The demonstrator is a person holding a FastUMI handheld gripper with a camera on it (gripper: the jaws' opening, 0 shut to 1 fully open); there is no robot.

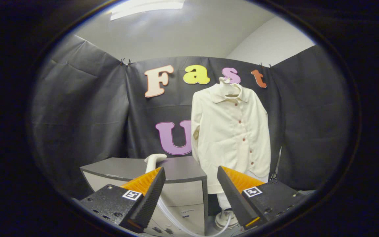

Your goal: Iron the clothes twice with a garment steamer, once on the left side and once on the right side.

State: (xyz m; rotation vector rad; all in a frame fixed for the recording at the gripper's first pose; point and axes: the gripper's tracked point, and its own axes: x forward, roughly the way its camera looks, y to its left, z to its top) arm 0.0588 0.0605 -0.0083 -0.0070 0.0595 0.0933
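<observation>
Cream shirt hanging upright, steamer on the table, our tongs open and empty.

We see the cream long-sleeved button-front shirt [230, 138] hanging on a pale hanger [228, 86] against the black cloth wall, its long axis vertical, collar up, front and dark red buttons facing us, beyond the right finger. Below its hem stands a round white base [223, 220] with a clear hose [173, 220] curving off it. Left of the shirt, the white garment steamer head [154, 162] rests on the grey table [183, 169], handle rising upright, top bent toward the shirt, just beyond the left finger. Our tongs [191, 179] are level, pointing forward, fingers spread wide apart, touching nothing.
</observation>
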